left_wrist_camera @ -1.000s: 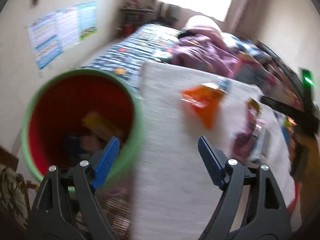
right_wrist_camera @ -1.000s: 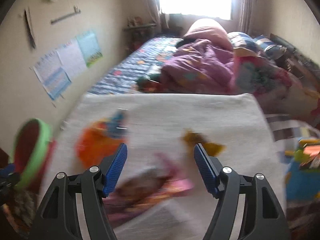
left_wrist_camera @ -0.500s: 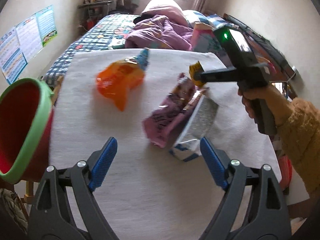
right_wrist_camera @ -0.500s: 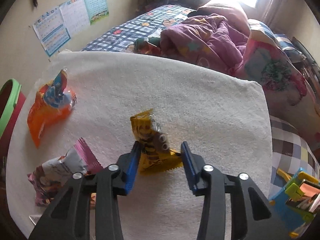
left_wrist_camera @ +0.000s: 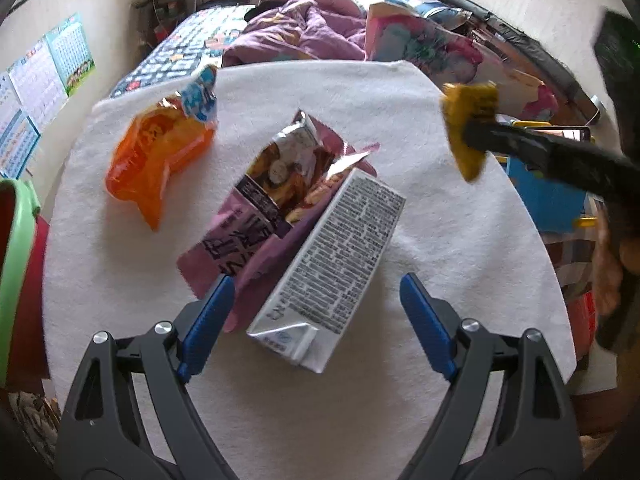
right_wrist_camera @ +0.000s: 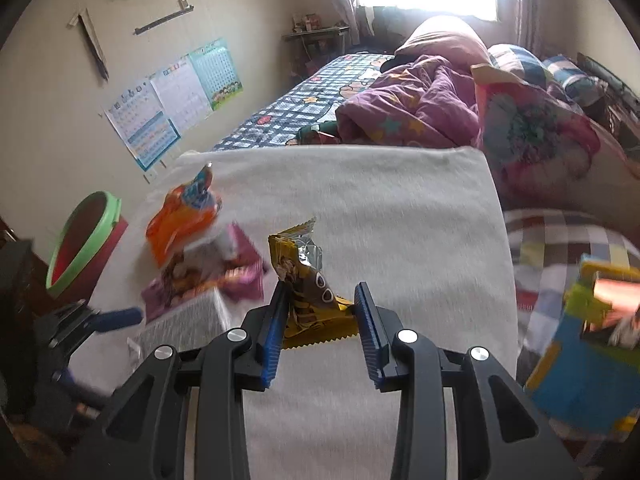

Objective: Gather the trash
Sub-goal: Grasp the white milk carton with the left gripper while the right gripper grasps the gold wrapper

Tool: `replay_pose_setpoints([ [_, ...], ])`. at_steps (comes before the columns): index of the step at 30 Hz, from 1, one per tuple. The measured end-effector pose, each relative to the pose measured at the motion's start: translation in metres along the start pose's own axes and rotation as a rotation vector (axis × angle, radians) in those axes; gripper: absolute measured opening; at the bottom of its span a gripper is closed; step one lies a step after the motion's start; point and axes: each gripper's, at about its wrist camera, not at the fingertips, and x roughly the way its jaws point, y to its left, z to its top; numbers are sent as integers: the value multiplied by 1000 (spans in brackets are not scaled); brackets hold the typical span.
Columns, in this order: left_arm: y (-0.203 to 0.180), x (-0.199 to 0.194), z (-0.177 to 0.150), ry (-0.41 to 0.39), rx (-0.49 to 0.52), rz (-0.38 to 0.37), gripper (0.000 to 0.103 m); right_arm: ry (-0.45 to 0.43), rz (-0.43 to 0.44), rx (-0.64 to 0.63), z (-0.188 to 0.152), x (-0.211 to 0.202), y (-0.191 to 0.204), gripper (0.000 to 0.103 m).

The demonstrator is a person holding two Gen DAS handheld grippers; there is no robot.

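My left gripper [left_wrist_camera: 314,284] hangs open just above a white and grey drink carton [left_wrist_camera: 336,248], its fingers on either side of the carton's near end without touching. The carton leans on a purple snack wrapper [left_wrist_camera: 256,208]. An orange crisp bag [left_wrist_camera: 160,156] lies further left. My right gripper [right_wrist_camera: 320,292] is shut on a yellow snack wrapper [right_wrist_camera: 308,280] and holds it above the white towel [right_wrist_camera: 400,220]. The left wrist view shows that wrapper [left_wrist_camera: 468,128] in the air at the right. A red bin with a green rim [right_wrist_camera: 84,240] stands at the left.
The white towel [left_wrist_camera: 440,240] covers a small table. Behind it is a bed with a purple quilt [right_wrist_camera: 420,100] and a checked cover. Colourful toys [right_wrist_camera: 592,320] sit to the right. The bin's rim [left_wrist_camera: 16,248] is close on the left.
My left gripper swung away from the bin and came over the carton and purple wrapper. My right gripper shut on the yellow wrapper and lifted it off the towel.
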Motion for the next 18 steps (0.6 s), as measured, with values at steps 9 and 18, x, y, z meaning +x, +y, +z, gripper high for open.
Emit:
replay_pose_setpoints([
  [9, -20, 5, 4, 20, 15, 7, 69, 2, 28, 51, -18, -6, -8, 33],
  [18, -7, -7, -6, 9, -67, -26, 40, -25, 51, 59, -22, -19, 3, 33],
])
